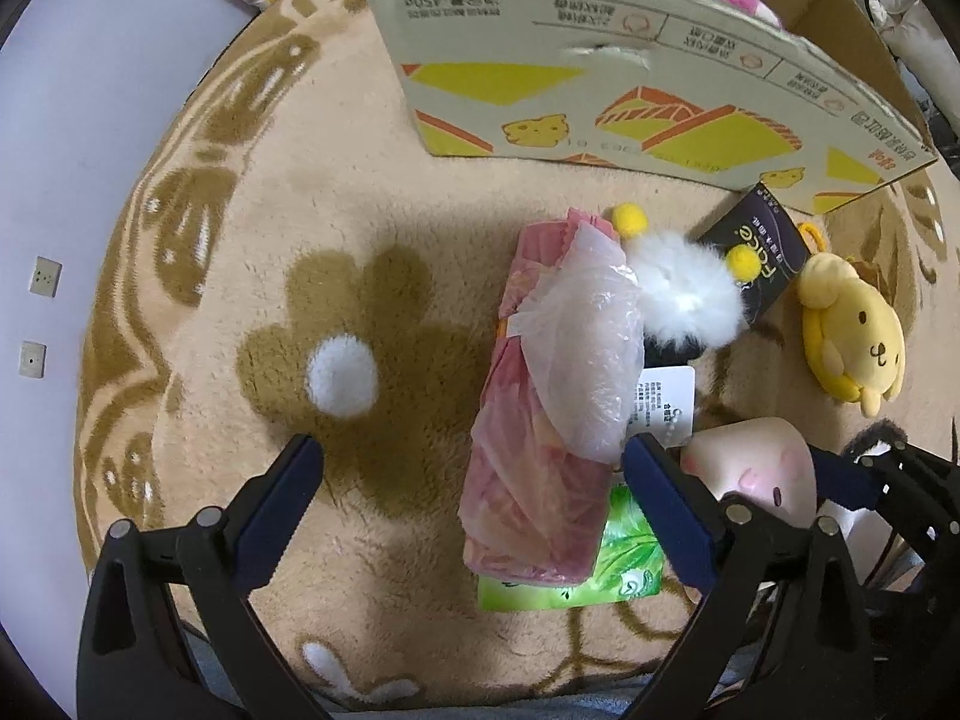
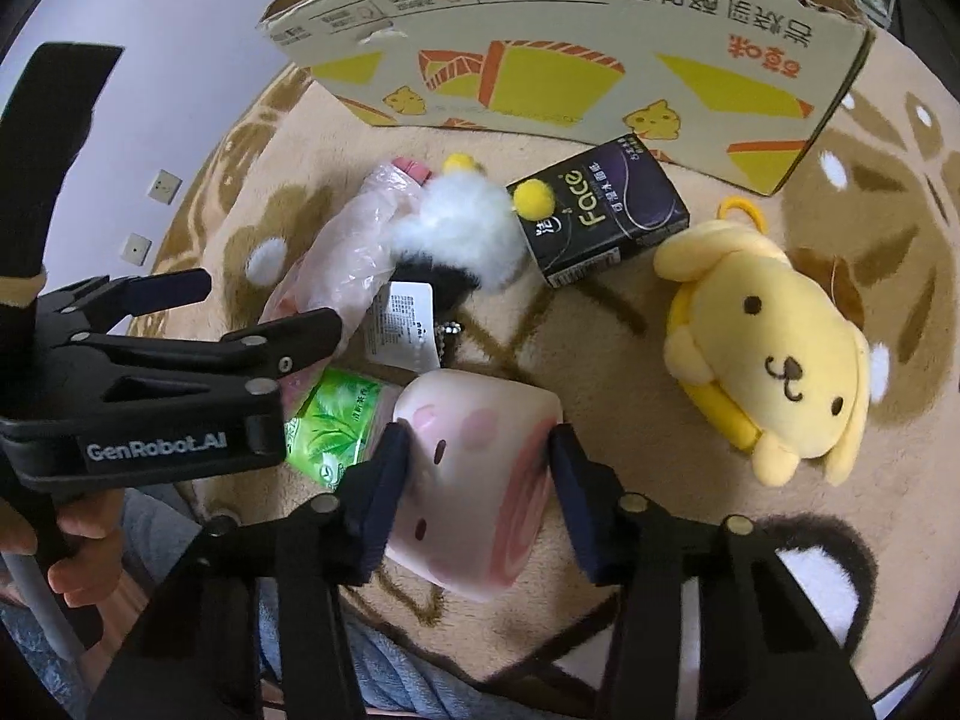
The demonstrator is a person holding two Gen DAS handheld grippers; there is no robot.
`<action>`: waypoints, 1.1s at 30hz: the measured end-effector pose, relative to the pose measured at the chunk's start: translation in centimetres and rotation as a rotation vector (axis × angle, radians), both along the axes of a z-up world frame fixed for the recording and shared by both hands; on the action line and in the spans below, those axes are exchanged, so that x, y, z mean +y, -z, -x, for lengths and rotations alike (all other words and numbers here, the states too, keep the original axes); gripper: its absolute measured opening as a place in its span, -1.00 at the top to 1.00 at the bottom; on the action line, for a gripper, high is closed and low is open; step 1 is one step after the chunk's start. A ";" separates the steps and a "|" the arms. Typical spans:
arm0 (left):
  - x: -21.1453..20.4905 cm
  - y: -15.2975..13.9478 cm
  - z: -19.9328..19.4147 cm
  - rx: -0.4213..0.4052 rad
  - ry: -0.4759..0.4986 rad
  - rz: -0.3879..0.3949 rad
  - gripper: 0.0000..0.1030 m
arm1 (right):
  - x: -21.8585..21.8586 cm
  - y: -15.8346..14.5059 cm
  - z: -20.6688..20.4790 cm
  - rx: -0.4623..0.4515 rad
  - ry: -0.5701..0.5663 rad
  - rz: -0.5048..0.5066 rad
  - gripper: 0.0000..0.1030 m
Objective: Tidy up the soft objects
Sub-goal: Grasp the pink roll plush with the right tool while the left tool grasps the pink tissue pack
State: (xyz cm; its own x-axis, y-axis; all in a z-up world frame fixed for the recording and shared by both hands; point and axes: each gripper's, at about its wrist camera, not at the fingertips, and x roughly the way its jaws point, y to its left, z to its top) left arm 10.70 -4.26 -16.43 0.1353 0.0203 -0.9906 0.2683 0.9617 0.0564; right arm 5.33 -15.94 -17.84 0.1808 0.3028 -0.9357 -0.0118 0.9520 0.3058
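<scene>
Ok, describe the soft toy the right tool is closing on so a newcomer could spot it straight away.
Start at the printed cardboard box at the far edge of the beige flower rug, then come straight toward the camera past the dark Face tissue pack. The toy is the pale pink squishy block between the right tool's pads. Unlike the yellow plush dog beside it, it is smooth, with rosy blush spots.

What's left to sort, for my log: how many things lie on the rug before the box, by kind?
Plush toys: 2 (yellow dog, white fluffy toy)
Squishy toys: 1 (pink squishy toy)
Packs: 3 (pink pack, green pack, dark pack)
Total: 6
</scene>
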 end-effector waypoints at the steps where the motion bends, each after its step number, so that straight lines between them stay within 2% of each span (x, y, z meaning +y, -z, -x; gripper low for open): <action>1: -0.1 0.1 0.0 0.002 0.002 -0.002 -0.78 | 0.0 0.0 -0.1 -0.001 -0.001 -0.004 0.18; 3: -0.2 0.5 -0.1 0.012 0.006 0.000 -0.68 | 0.0 -0.1 0.0 -0.006 0.001 -0.008 0.28; 5: -0.3 0.8 -0.3 0.024 0.005 0.011 -0.54 | -0.1 -0.2 0.0 -0.011 0.002 -0.007 0.30; 7: -0.4 1.1 -0.4 0.030 0.006 0.019 -0.22 | -0.1 -0.4 0.1 -0.018 0.002 -0.001 0.33; 9: -0.5 1.3 -0.5 0.032 0.006 0.028 -0.02 | 0.0 -0.5 0.2 -0.026 -0.007 0.010 0.42; 13: -0.6 1.4 -0.5 0.032 0.007 0.048 0.08 | -0.1 -1.2 0.5 -0.053 -0.011 0.036 0.48; 18: -0.5 0.4 0.6 -0.018 0.018 0.043 0.25 | -1.7 -2.5 1.0 -0.109 0.050 0.042 0.53; 20: -0.5 -0.3 0.8 -0.044 0.017 0.052 0.48 | -2.4 -3.3 1.2 -0.145 0.076 0.030 0.54; 21: -0.4 -0.5 0.9 -0.053 0.016 0.054 0.52 | -2.6 -3.7 1.3 -0.163 0.085 0.028 0.54; 33: 1.1 -4.1 2.5 -0.158 -0.035 0.114 0.64 | -4.3 -7.5 2.7 -0.363 0.174 0.010 0.55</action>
State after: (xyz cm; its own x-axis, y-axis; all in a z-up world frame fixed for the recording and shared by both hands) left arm 8.17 -3.12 -12.34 0.2909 -0.0835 -0.9531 0.2306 0.9729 -0.0149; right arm 2.67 -20.28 -10.30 0.5476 0.2302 -0.8044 0.0439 0.9522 0.3024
